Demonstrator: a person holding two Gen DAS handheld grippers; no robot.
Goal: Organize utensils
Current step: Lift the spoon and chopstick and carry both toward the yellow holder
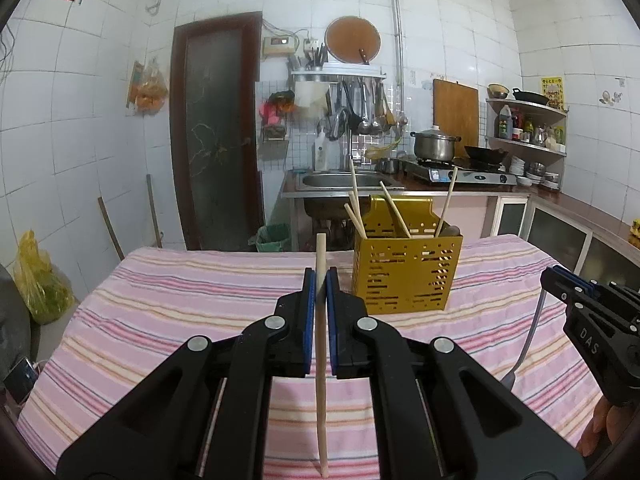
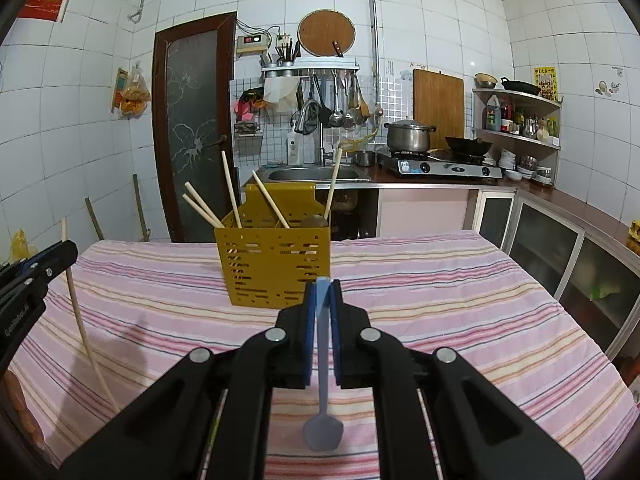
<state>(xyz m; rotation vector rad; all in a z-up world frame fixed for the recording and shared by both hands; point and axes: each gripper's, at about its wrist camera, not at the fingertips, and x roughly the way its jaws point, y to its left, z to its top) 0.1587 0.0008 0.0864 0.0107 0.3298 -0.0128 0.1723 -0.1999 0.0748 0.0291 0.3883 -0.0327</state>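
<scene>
A yellow perforated utensil holder stands on the striped tablecloth, with several wooden chopsticks leaning in it; it also shows in the right wrist view. My left gripper is shut on a wooden chopstick, held upright just left of the holder. My right gripper is shut on a pale blue spoon, bowl hanging down, in front of the holder. The right gripper shows at the right edge of the left wrist view. The left gripper with its chopstick shows at the left of the right wrist view.
The table under the pink striped cloth fills the foreground. Behind it are a sink, a gas stove with a pot and wok, a dark door, and cabinets along the right wall.
</scene>
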